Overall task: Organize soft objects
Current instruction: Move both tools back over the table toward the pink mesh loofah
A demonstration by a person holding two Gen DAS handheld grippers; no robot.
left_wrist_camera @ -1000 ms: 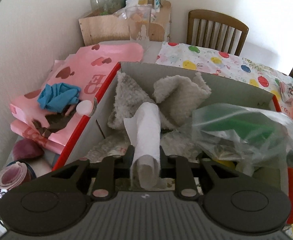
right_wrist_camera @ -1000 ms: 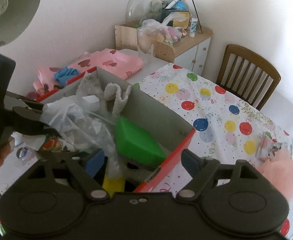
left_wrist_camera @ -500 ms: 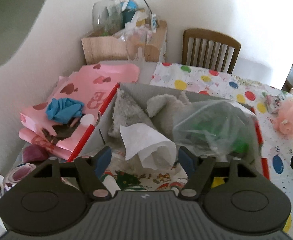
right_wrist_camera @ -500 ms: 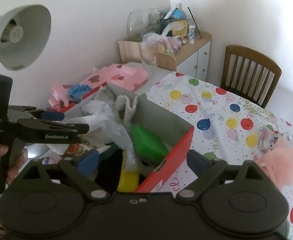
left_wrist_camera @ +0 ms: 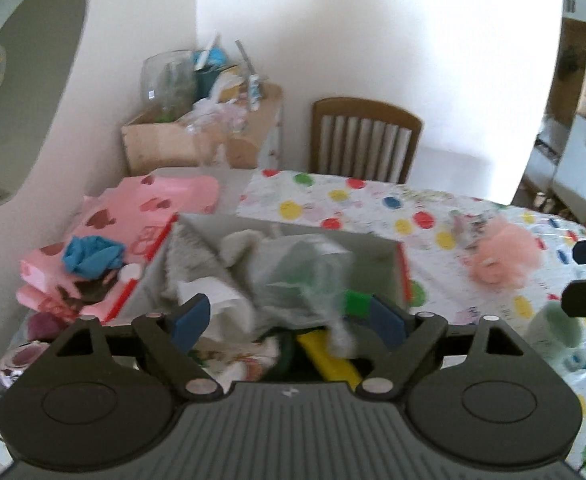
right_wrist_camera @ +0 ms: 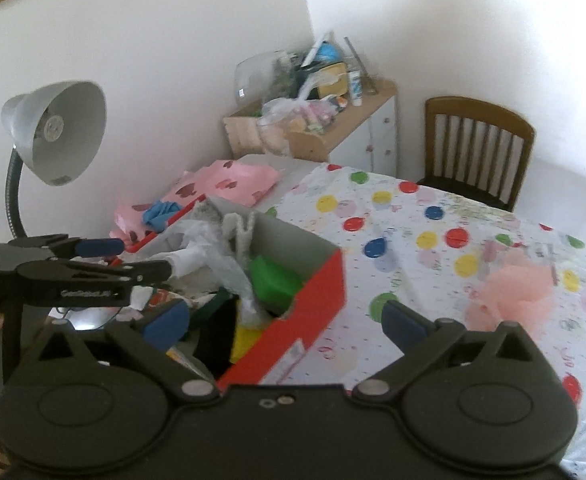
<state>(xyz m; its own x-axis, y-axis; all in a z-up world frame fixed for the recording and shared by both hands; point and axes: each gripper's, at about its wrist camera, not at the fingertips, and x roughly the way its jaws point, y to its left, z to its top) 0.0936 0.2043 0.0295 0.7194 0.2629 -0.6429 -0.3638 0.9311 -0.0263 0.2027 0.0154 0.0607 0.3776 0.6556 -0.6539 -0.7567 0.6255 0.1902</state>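
Note:
A red cardboard box (right_wrist_camera: 313, 300) (left_wrist_camera: 377, 240) holds grey fluffy cloths (left_wrist_camera: 197, 256), a white paper towel (left_wrist_camera: 217, 300), a clear plastic bag (left_wrist_camera: 301, 276), a green sponge (right_wrist_camera: 273, 276) and a yellow one (left_wrist_camera: 329, 356). My left gripper (left_wrist_camera: 289, 320) is open and empty, raised above the box's near side; it also shows in the right wrist view (right_wrist_camera: 133, 260). My right gripper (right_wrist_camera: 285, 320) is open and empty over the box's right edge. A pink mesh puff (right_wrist_camera: 513, 292) (left_wrist_camera: 501, 256) lies on the polka-dot tablecloth to the right.
A desk lamp (right_wrist_camera: 57, 132) stands close on the left. Pink heart-print bags (left_wrist_camera: 149, 208) with a blue cloth (left_wrist_camera: 89, 256) lie left of the box. A cluttered wooden cabinet (right_wrist_camera: 313, 128) and a wooden chair (right_wrist_camera: 477, 140) stand at the back. A pale green object (left_wrist_camera: 553, 328) sits at right.
My left gripper let go of the white paper towel, opened and drew up and back from the box. My right gripper also pulled back and up, away from the plastic bag.

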